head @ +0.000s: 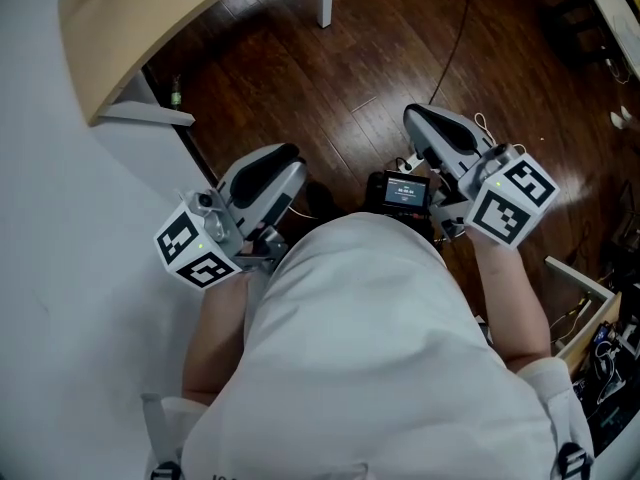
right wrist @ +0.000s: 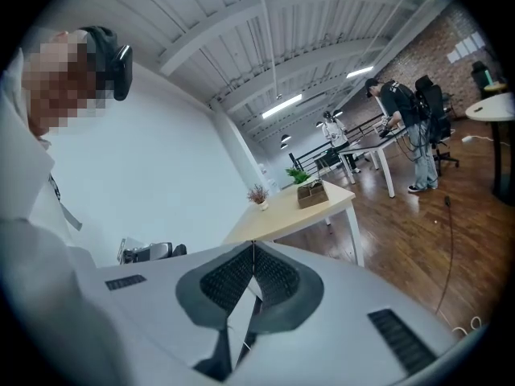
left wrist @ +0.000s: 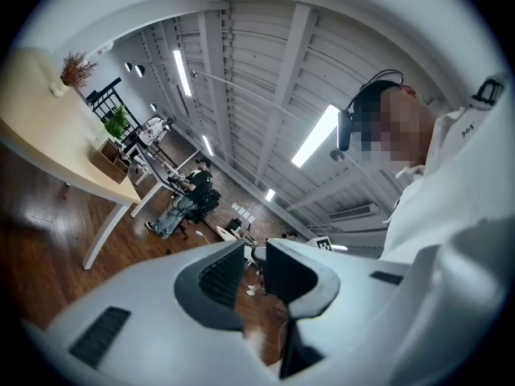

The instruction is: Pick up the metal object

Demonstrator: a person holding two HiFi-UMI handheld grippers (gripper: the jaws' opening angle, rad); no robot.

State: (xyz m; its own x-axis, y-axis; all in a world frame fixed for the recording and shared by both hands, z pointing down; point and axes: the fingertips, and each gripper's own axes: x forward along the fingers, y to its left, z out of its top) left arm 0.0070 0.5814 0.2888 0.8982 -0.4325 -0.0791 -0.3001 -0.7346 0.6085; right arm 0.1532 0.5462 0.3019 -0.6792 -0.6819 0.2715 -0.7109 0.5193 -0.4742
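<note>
A white shirt (head: 370, 348) fills the foreground. Over the floor (head: 330, 68), the left gripper (head: 283, 156) has its fingers (left wrist: 217, 276) spread and empty. The right gripper (head: 420, 118) has its fingers (right wrist: 278, 276) pressed together.

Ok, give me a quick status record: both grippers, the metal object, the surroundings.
left gripper: jaws apart, nothing between them
right gripper: jaws together, empty
position: both held close to the person's body, above the wood floor
metal object: not visible in any view
nearby: light wooden table, head view's upper left
</note>
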